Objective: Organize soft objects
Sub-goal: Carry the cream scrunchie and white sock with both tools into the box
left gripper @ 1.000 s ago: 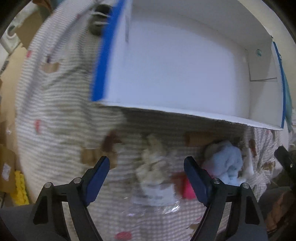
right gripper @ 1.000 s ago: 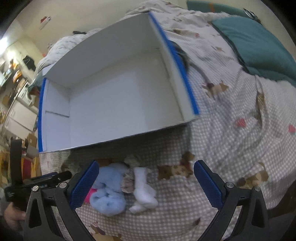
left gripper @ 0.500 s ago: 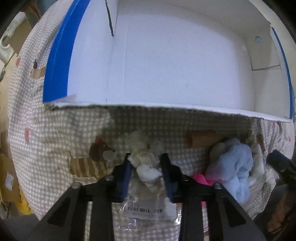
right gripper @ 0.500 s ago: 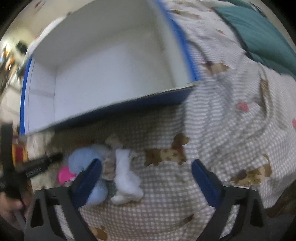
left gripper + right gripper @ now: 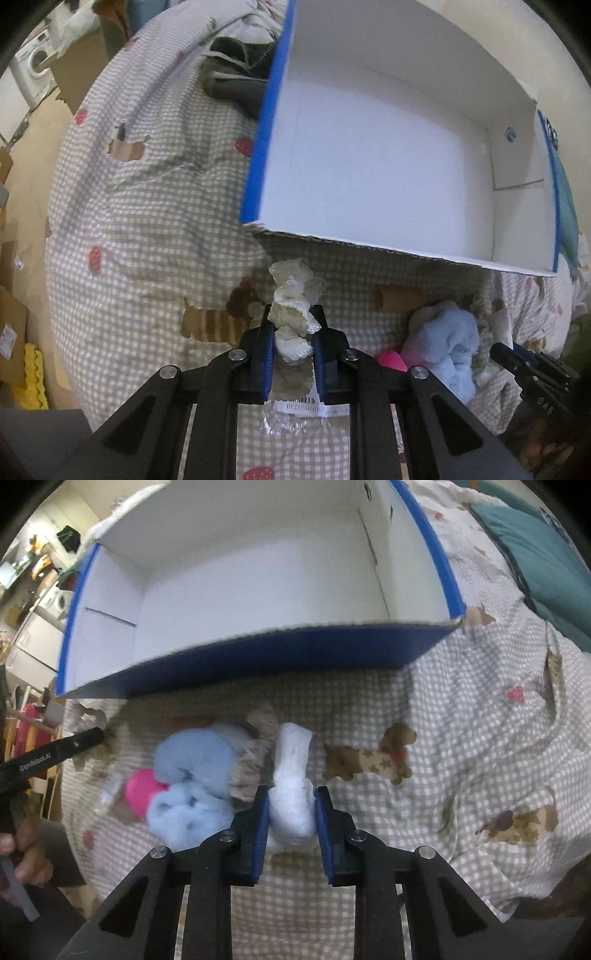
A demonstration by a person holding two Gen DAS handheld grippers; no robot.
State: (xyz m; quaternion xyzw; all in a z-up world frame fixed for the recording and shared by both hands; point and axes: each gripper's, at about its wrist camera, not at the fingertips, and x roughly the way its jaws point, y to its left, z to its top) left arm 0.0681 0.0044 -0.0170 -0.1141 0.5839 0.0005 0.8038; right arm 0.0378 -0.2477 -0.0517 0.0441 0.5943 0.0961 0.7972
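Note:
My left gripper is closing, its pads pressed on a cream lace cloth in a clear bag with a barcode label, lifted off the bedspread. My right gripper is closing too, its blue pads squeezing a white rolled cloth that lies on the bed. Left of that roll lie a beige frilled piece, a fluffy light-blue item and a pink item. Just behind them stands the blue-and-white box, nothing inside. The blue item also shows in the left wrist view.
A checked bedspread with dog prints covers the bed. A teal pillow lies at the far right. Dark clothing sits behind the box's left wall. A person's hand shows at the left edge. Cardboard and a washing machine stand beyond the bed.
The left jaws came together on the cream cloth and lifted it. The right gripper came down over the white roll and its wide jaws came together on it.

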